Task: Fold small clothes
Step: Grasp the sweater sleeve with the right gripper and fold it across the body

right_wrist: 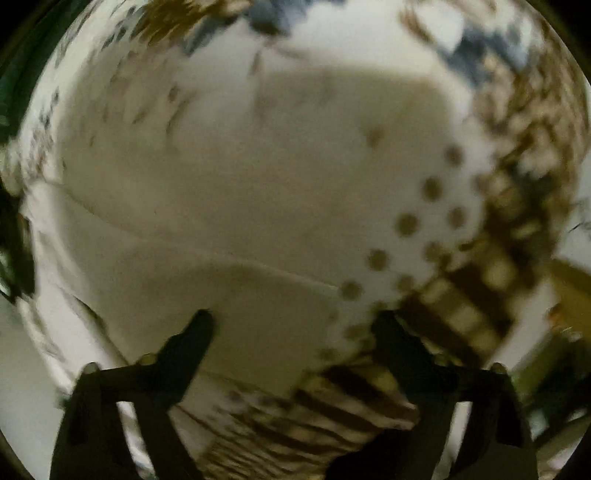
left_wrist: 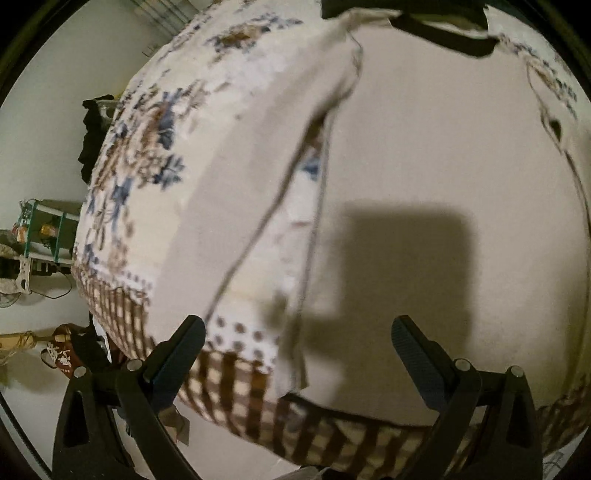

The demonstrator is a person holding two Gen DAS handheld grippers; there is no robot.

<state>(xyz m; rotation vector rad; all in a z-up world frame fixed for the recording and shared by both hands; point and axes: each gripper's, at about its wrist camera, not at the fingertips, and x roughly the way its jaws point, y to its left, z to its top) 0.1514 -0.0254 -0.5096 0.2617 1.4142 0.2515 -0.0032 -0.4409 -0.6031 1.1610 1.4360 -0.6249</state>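
Observation:
A cream garment [left_wrist: 424,155] lies flat on a table with a flower-patterned, brown-checked cloth [left_wrist: 147,147]. A folded part of it [left_wrist: 236,206] lies to the left with a seam edge running down. My left gripper [left_wrist: 299,332] is open just above the garment's near edge, holding nothing. In the blurred right wrist view the cream garment [right_wrist: 258,221] fills the middle. My right gripper [right_wrist: 295,328] is open over its near edge beside the dotted and checked cloth border [right_wrist: 461,295]. The other gripper's dark body [left_wrist: 406,14] shows at the top of the left wrist view.
Left of the table a green shelf frame [left_wrist: 44,229] stands on the floor. A dark cloth [left_wrist: 92,140] hangs at the table's far left edge. A red patterned object [left_wrist: 62,354] lies on the floor near the table corner.

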